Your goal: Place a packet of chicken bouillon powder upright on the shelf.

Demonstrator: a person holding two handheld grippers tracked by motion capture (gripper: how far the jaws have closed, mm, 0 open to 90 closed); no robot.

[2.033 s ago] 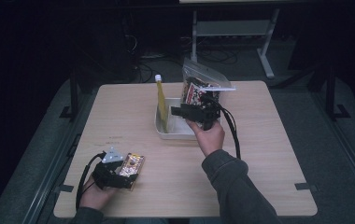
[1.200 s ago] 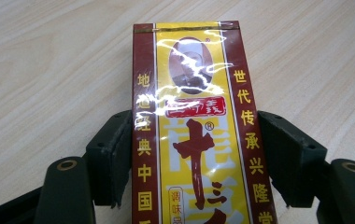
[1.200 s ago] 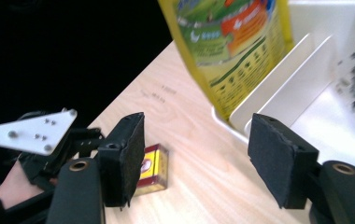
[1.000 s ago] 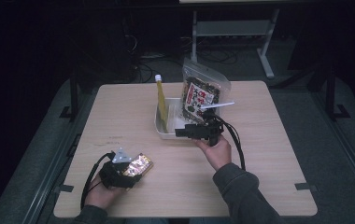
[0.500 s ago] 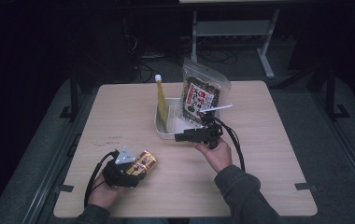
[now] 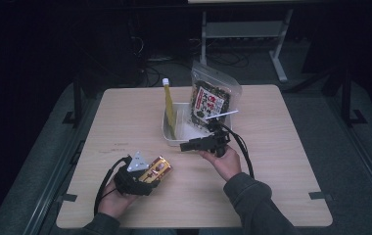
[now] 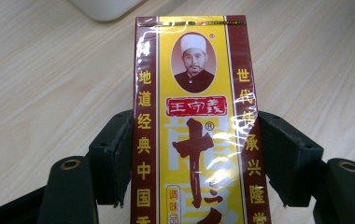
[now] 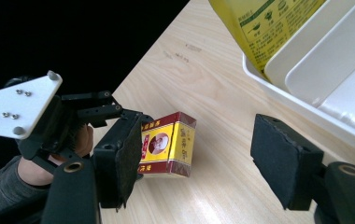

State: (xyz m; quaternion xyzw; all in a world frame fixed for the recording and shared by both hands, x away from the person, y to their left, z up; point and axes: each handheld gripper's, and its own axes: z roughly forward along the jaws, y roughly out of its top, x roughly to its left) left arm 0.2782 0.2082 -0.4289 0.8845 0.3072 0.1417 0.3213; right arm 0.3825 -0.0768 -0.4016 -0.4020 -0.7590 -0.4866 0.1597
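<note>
Clamping the red-and-yellow seasoning box between its pads, our left claw holds it just above the wooden worktop near the front edge. Our right claw stands released and empty beside the white tray, where a yellow packet and a snack pouch lean.

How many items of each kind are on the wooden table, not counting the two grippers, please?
White plastic bin: 1
Tall yellow pouch with white cap, standing in the bin: 1
Clear zip bag with dark label, in the bin: 1
Yellow and maroon cardboard box, held in the left gripper: 1
Total: 4
</note>
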